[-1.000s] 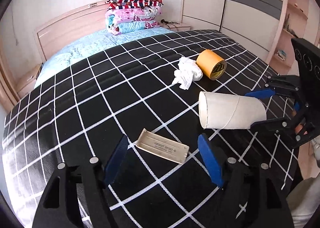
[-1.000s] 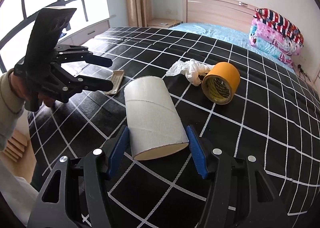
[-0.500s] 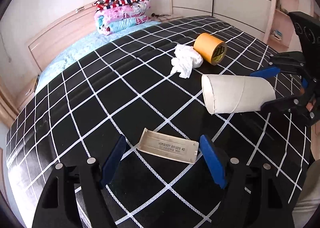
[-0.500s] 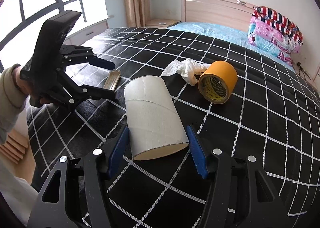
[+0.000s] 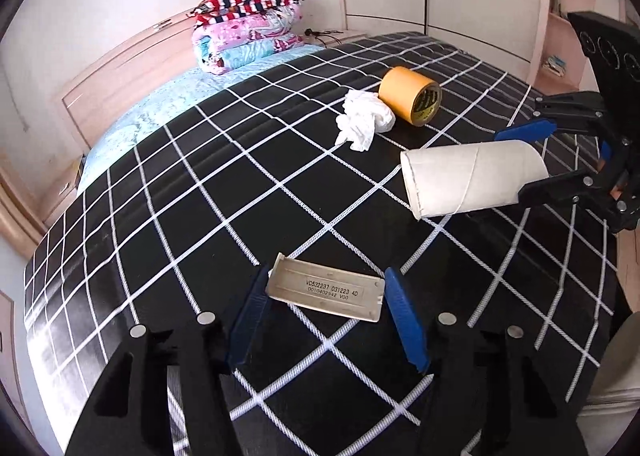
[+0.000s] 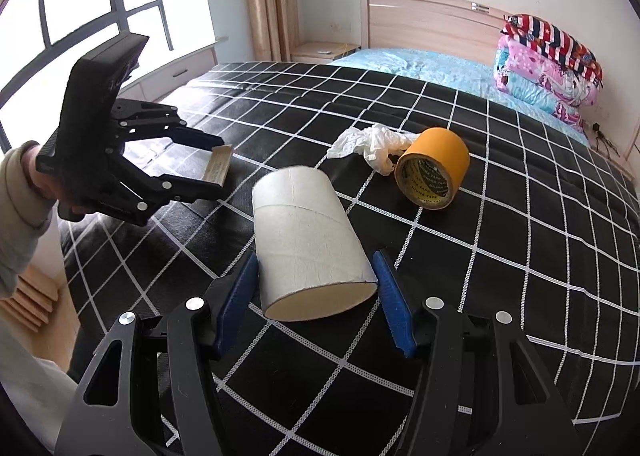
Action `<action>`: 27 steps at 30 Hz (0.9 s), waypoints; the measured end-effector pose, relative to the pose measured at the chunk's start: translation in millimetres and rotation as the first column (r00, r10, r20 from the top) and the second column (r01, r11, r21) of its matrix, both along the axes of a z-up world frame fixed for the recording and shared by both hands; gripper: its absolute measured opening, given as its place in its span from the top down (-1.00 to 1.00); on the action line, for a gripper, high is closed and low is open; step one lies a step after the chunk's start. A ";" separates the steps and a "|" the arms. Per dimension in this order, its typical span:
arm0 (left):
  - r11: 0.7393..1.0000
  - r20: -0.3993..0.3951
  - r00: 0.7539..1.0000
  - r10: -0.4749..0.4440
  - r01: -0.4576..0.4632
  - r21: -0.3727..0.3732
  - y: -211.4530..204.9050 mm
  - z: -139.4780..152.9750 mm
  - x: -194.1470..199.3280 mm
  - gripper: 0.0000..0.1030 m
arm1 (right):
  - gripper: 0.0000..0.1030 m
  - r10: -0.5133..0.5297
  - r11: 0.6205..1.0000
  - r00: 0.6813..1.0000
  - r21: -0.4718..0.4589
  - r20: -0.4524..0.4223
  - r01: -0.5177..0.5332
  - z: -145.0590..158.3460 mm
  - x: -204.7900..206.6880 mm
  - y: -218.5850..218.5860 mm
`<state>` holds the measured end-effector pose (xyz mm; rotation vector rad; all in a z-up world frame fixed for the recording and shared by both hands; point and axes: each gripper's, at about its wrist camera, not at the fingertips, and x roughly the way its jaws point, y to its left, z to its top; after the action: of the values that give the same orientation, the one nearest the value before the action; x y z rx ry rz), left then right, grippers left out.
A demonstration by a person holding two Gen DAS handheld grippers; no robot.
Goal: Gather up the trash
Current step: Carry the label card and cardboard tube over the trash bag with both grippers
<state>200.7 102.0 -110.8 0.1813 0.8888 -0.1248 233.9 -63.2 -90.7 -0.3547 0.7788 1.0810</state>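
Left wrist view: left tool (image 5: 326,310) closing around flat plastic piece (image 5: 325,292) on bed (image 5: 200,195).
Right tool (image 6: 316,292): holding cardboard tube (image 6: 304,232).

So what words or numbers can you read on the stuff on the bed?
"VC532237 031223 4D" on the flat beige plastic piece.
"0010402942 V00" just below it on the same piece.
Black print ending in "TAPE" inside the yellow tape roll; the rest is too small to read.
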 end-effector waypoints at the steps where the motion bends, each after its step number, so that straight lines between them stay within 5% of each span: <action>1: 1.000 0.008 1.000 0.002 -0.002 -0.013 -0.5 3.7 -4.5 -0.13 | -0.14 -0.001 1.000 1.000 0.001 0.002 0.001 1.2 -0.4 0.2; 27: 0.998 0.152 0.988 0.012 -0.002 -0.063 -64.4 69.3 -101.5 -0.13 | -0.11 0.043 0.998 0.991 0.038 0.126 -0.048 54.5 -69.2 -47.5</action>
<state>99.2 37.6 -41.5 0.1274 0.7322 -0.1302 164.7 -110.8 -36.1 -0.4027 0.6387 1.1053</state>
